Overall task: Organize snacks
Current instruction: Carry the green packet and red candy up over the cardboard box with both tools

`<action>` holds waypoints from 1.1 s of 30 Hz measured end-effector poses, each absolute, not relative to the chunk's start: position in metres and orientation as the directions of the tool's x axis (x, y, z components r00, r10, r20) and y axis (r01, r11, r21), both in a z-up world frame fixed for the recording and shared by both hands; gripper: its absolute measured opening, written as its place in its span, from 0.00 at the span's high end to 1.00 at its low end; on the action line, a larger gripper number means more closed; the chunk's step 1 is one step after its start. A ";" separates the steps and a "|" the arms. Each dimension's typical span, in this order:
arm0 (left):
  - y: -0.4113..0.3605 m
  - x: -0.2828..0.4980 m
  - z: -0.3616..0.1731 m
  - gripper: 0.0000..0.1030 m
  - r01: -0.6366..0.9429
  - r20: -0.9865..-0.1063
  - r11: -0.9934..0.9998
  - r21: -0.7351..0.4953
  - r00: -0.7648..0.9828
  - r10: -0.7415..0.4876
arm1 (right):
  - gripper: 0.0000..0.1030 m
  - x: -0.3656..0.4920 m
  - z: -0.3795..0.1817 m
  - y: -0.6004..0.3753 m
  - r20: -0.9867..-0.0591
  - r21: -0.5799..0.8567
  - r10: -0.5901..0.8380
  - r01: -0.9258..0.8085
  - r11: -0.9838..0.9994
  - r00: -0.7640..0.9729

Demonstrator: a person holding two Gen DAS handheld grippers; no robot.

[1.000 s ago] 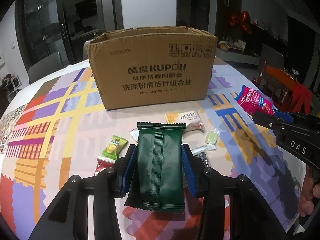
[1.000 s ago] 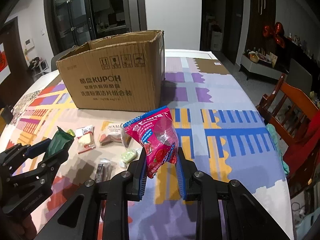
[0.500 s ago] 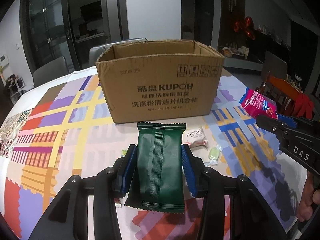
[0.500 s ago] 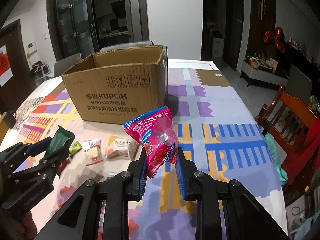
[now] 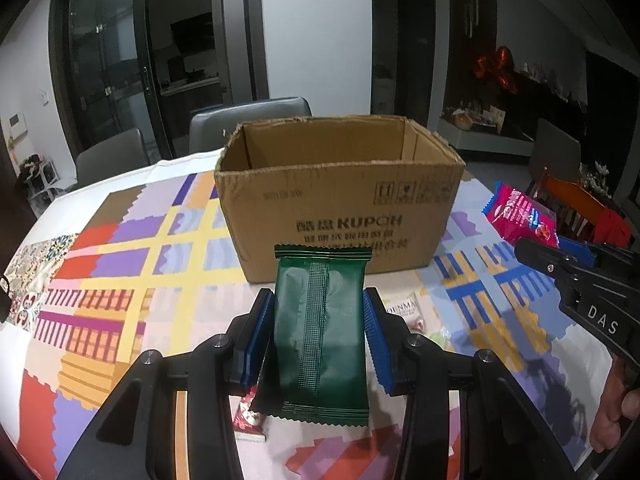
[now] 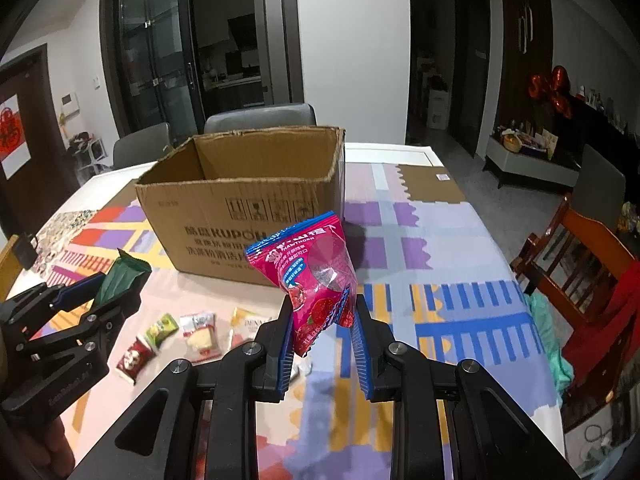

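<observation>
The bench [image 5: 120,264], spread with a bright patchwork cloth, carries an open KUPOH cardboard box [image 5: 340,200] whose bare inside walls show in both views. Only the right wrist view shows the wooden chair [image 6: 580,256] with red cloth beside the bench, and the row of small wrapped snacks [image 6: 168,336] lying in front of the box; the left wrist view hides most of them behind its own load. The left claw [image 5: 318,328] is clamped on a dark green snack packet [image 5: 320,320], held upright above the bench short of the box. The right claw [image 6: 322,332] pinches the lower end of a pink hawthorn snack bag [image 6: 312,272], tilted, also off the bench.
</observation>
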State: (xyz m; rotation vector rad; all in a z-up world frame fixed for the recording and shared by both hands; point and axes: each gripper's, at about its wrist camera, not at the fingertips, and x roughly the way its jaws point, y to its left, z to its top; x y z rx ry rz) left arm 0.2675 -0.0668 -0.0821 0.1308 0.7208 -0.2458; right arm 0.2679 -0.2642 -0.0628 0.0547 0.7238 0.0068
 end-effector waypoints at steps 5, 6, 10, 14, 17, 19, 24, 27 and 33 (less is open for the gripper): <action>-0.064 0.274 -0.076 0.57 0.260 -0.660 0.965 0.036 0.731 -0.172 | 0.74 0.274 -0.056 -0.262 -0.650 0.054 0.031 0.005 0.999 0.760; -0.064 0.275 -0.076 0.57 0.259 -0.658 0.965 0.037 0.733 -0.171 | 0.74 0.275 -0.055 -0.261 -0.648 0.053 0.032 0.004 0.999 0.761; -0.064 0.281 -0.068 0.57 0.253 -0.649 0.967 0.042 0.742 -0.166 | 0.74 0.280 -0.048 -0.260 -0.635 0.053 0.035 -0.002 0.999 0.771; -0.062 0.287 -0.060 0.57 0.250 -0.638 0.967 0.046 0.753 -0.164 | 0.74 0.285 -0.041 -0.258 -0.624 0.054 0.039 -0.006 0.999 0.780; -0.062 0.290 -0.055 0.57 0.246 -0.630 0.968 0.047 0.760 -0.162 | 0.74 0.289 -0.037 -0.258 -0.617 0.055 0.041 -0.009 0.998 0.786; -0.062 0.293 -0.052 0.57 0.244 -0.625 0.969 0.048 0.764 -0.162 | 0.74 0.291 -0.034 -0.258 -0.611 0.055 0.042 -0.011 0.998 0.790; -0.062 0.300 -0.045 0.57 0.237 -0.614 0.971 0.043 0.772 -0.161 | 0.74 0.298 -0.028 -0.259 -0.602 0.056 0.041 -0.010 0.998 0.797; -0.060 0.305 -0.040 0.57 0.233 -0.607 0.972 0.042 0.778 -0.160 | 0.74 0.304 -0.024 -0.260 -0.598 0.061 0.042 -0.007 0.998 0.800; -0.058 0.316 -0.033 0.57 0.219 -0.594 0.975 0.040 0.790 -0.153 | 0.74 0.313 -0.015 -0.257 -0.582 0.056 0.038 -0.007 0.998 0.812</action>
